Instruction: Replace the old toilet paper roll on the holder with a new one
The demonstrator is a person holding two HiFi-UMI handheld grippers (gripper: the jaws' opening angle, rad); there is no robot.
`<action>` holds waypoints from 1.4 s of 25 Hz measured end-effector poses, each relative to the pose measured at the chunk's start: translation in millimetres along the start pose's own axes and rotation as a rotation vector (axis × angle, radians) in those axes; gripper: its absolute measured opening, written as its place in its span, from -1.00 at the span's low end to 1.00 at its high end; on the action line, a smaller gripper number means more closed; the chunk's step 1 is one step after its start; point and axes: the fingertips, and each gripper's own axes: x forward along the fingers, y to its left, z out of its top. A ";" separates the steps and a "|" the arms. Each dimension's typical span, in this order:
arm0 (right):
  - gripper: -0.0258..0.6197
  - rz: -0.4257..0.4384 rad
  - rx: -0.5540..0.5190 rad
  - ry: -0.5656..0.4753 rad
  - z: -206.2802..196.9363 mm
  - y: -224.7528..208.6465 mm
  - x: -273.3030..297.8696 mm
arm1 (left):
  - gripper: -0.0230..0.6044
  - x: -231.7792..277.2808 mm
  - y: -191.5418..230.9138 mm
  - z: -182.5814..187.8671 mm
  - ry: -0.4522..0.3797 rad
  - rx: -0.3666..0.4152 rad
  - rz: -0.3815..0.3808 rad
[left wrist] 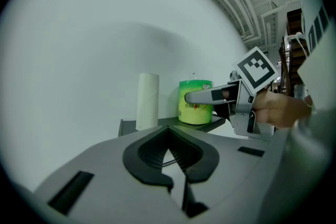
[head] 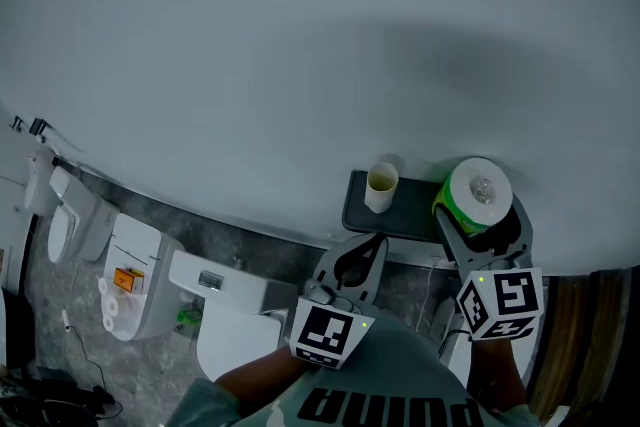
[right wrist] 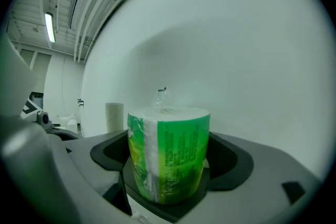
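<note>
A white toilet [head: 62, 220] sits far off at 9 o'clock, down by the wall [head: 300, 35]. A white tank [head: 215, 280] is at 7 o'clock, closer in.

The left claw [head: 368, 247] is low at 6 o'clock. Its jaws are clenched tight together, and nothing is in them. It points up at a dark shelf [head: 410, 207] on the wall. Its tip is just under the shelf's front edge.

The old roll [head: 381, 186] stands up on the shelf, at 12 o'clock from the left claw. It is thin and pale.

The new roll [head: 478, 187] is at 3 o'clock from the old roll, near it but not touching. It stands up at the right end of the shelf. It has a shiny green wrap, twisted shut on top.

The right claw [right wrist: 170, 153] comes in from 6 o'clock. It is grasping the new roll, with one jaw on each side. In the left gripper view, a hand [left wrist: 278, 110] holds this claw at 3 o'clock.
</note>
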 end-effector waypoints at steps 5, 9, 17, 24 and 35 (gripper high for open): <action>0.43 -0.003 -0.016 -0.011 0.2 2.7 -1.6 | -0.92 -1.6 -0.7 0.1 -0.004 0.000 -0.006; 0.42 -0.016 -0.009 -0.029 0.4 2.0 -5.7 | -0.92 -3.2 -2.2 -1.9 -0.005 -0.002 -0.010; 0.42 -0.028 0.018 -0.071 9.0 1.1 -20.0 | -0.91 -5.9 -7.8 -3.6 -0.013 0.003 -0.025; 0.42 -0.075 0.032 -0.090 14.4 -9.3 -43.5 | -0.92 -3.9 -27.1 -2.2 0.003 0.007 -0.083; 0.42 -0.145 0.045 -0.085 5.8 -30.7 -69.7 | -0.92 7.7 -55.6 -7.2 -0.004 0.029 -0.159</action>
